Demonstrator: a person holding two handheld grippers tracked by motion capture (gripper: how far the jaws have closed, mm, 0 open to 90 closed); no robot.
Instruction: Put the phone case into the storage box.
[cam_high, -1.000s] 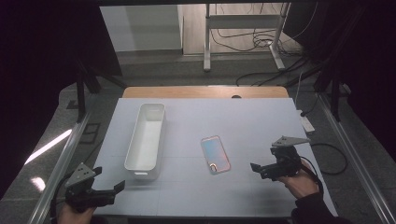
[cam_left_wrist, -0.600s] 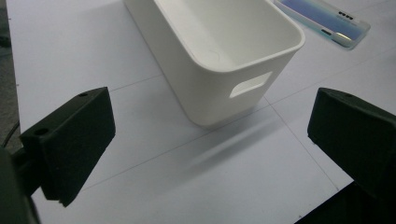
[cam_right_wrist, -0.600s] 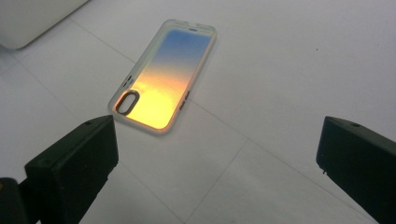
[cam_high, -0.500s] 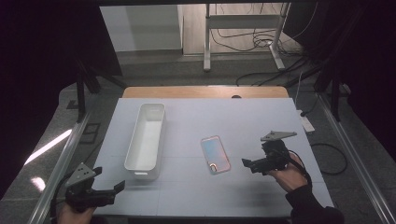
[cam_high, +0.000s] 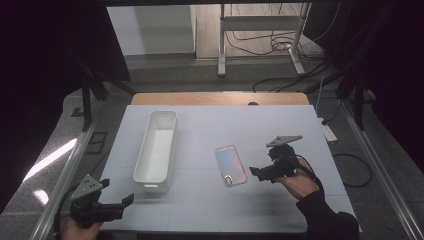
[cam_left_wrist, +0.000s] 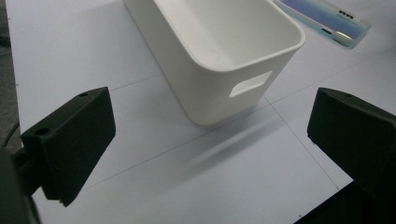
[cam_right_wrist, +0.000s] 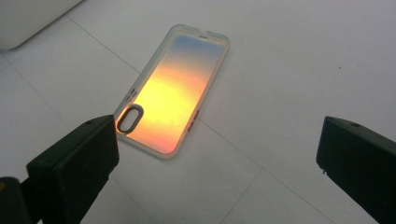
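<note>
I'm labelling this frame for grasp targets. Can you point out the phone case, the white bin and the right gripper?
phone case (cam_right_wrist: 173, 93): right gripper view, middle of its iridescent back.
white bin (cam_high: 156, 150): high view, inner floor near the middle.
right gripper (cam_high: 255, 172): high view, midway between its open jaws.

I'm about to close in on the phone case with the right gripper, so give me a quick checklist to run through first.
1. Right gripper open: ok, jaws stand wide apart.
2. Phone case lies flat on the table, nothing on it: ok.
3. Right gripper lined up on the case: not ok, case sits left of centre and ahead of the jaws, untouched.
4. White bin holds nothing inside: ok.
5. Left gripper out of the way: ok, open at the table's near left corner.
6. Grip on the case's thin edge: cannot tell.
</note>
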